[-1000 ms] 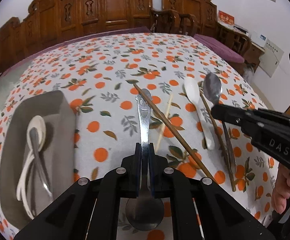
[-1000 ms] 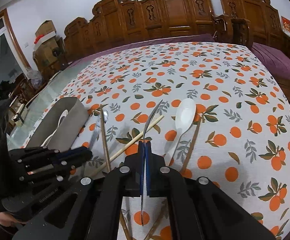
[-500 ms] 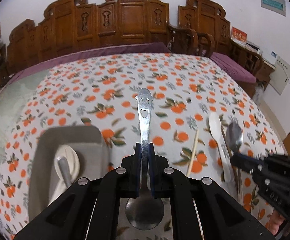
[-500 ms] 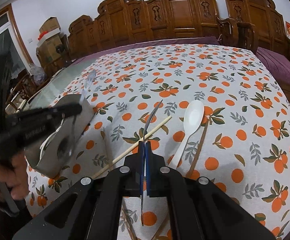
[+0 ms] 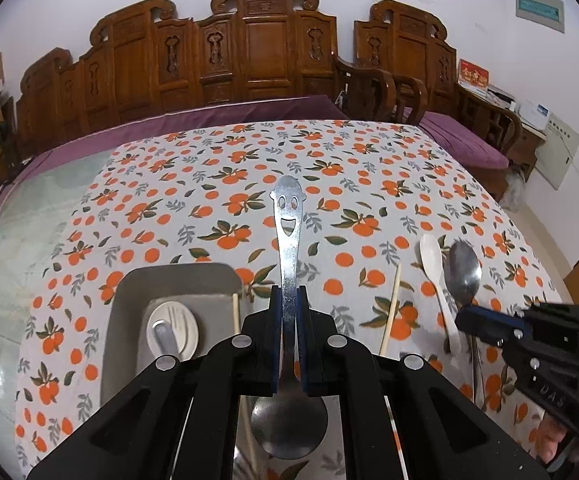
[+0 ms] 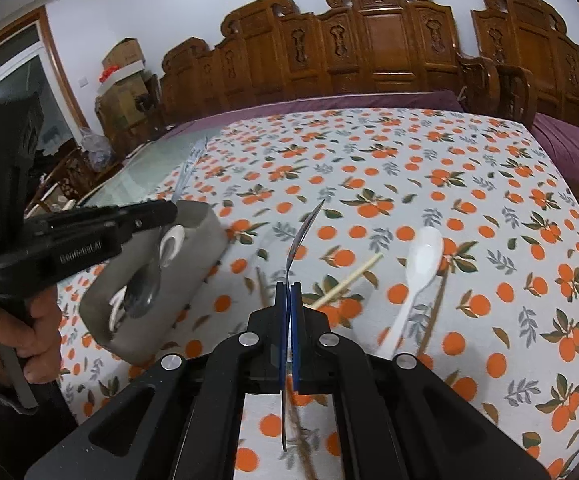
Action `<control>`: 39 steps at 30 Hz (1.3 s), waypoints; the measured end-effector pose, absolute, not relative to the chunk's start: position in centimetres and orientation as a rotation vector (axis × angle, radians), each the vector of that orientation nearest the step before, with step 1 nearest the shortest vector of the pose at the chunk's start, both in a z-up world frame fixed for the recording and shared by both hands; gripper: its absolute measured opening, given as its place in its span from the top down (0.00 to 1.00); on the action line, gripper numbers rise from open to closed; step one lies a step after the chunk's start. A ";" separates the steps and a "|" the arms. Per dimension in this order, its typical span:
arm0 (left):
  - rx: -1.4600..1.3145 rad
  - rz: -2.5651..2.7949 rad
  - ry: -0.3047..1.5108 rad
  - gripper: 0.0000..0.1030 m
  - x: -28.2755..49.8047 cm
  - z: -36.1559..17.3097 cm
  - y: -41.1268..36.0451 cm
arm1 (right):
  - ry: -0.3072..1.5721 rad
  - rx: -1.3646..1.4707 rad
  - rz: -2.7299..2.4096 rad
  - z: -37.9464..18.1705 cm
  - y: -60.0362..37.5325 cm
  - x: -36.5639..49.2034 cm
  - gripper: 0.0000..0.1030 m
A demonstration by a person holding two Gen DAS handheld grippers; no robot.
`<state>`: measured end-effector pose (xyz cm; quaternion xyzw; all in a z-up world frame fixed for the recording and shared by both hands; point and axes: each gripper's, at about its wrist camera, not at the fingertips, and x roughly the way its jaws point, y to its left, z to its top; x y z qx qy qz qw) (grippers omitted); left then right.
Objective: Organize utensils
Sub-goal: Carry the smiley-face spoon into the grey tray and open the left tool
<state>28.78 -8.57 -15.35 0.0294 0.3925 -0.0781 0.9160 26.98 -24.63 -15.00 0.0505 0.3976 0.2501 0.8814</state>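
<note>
My left gripper [image 5: 289,292] is shut on a steel spoon with a smiley-face handle [image 5: 288,220], held above the table beside the grey tray [image 5: 129,292]. The tray holds a white spoon [image 5: 177,330] and a steel spoon [image 5: 163,336]. My right gripper [image 6: 289,290] is shut on a steel spoon seen edge-on [image 6: 303,232], lifted over the tablecloth. On the cloth lie a white ceramic spoon [image 6: 417,264], a pale chopstick [image 6: 349,280] and a dark brown chopstick [image 6: 433,312]. In the left wrist view the right gripper [image 5: 465,320] holds its spoon [image 5: 464,268].
The table carries an orange-print cloth [image 5: 369,184]; its left part is bare glass [image 5: 17,248]. Carved wooden chairs [image 5: 265,40] and a purple bench cushion [image 5: 217,120] stand behind. The left gripper also shows in the right wrist view [image 6: 165,210], over the tray [image 6: 205,248].
My left gripper has lifted the smiley spoon off the cloth and carried it left to the tray. The right gripper still holds its spoon and has risen slightly.
</note>
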 end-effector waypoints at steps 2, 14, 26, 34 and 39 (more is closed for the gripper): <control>0.068 -0.167 0.803 0.94 28.0 -15.1 -8.0 | 0.823 0.097 0.533 -14.7 -24.0 26.8 0.98; 0.063 -0.178 0.779 0.94 25.3 -13.6 -3.2 | 0.797 0.047 0.599 -13.5 -20.4 25.1 0.98; 0.070 -0.149 0.845 0.94 25.9 -16.9 1.1 | 0.786 0.014 0.634 -13.2 -17.5 23.6 0.98; 0.083 -0.133 0.902 0.94 26.7 -19.8 1.7 | 0.802 -0.005 0.630 -13.9 -16.9 23.4 0.98; 0.072 -0.141 0.916 0.94 26.9 -20.5 1.7 | 0.813 -0.013 0.627 -14.3 -16.8 23.4 0.98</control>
